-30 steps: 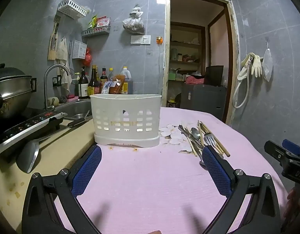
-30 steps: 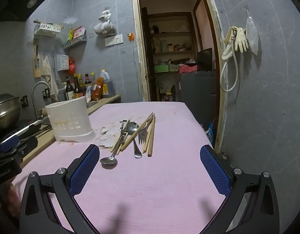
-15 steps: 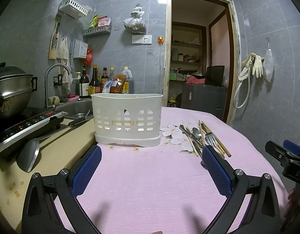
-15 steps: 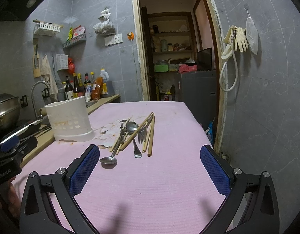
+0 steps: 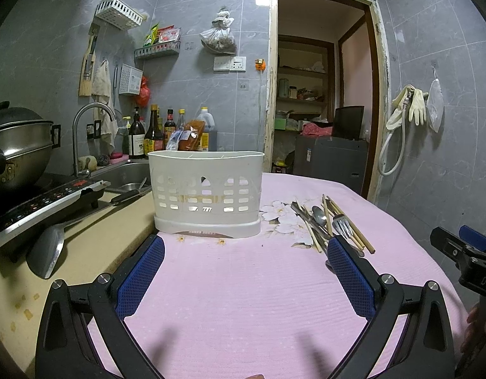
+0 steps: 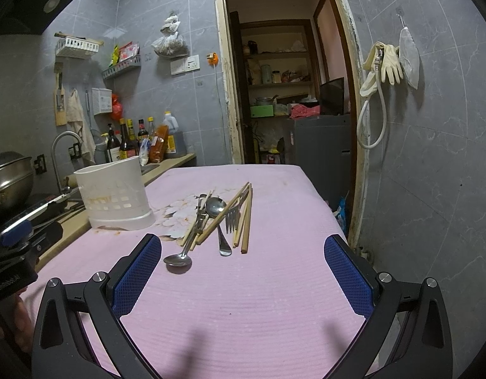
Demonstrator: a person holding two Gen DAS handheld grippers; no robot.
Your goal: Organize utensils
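- The utensils [image 6: 216, 221] lie in a messy pile on the pink cloth [image 6: 258, 284] that covers the counter. None of them is in the holder yet.
- In the pile there are two spoons: one spoon [image 6: 178, 259] lies closest to the right claw, with its bowl pointing at the camera, and another spoon [image 6: 215, 205] lies further back.
- A fork [image 6: 232, 218] lies in the middle, and wooden chopsticks [image 6: 246, 221] lie across and beside it. Some pieces touch and cross each other.
- The white holder [image 5: 206, 186] stands upright on the cloth, just beside the pile, on the sink side. It looks empty through its holes.
- The left claw [image 5: 246, 271] faces the holder, with its blue pads wide apart and nothing between them.
- The right claw [image 6: 243, 271] faces the pile, also wide apart and holding nothing.
- Compared with a second ago, very little has changed. The holder and the pile sit in the same places, and both claws have only drifted a tiny bit closer.
- This means the sorting has not really started. It looks like the claws are just lining up.
- A good next move may be for the right claw to pick up the near spoon, since it lies a little apart from the rest.
- The crossed chopsticks may slide or roll when something next to them is lifted.
- Around the counter are a sink [image 5: 129, 173], a big pot [image 5: 17, 148] and some sauce bottles [image 5: 154, 132].
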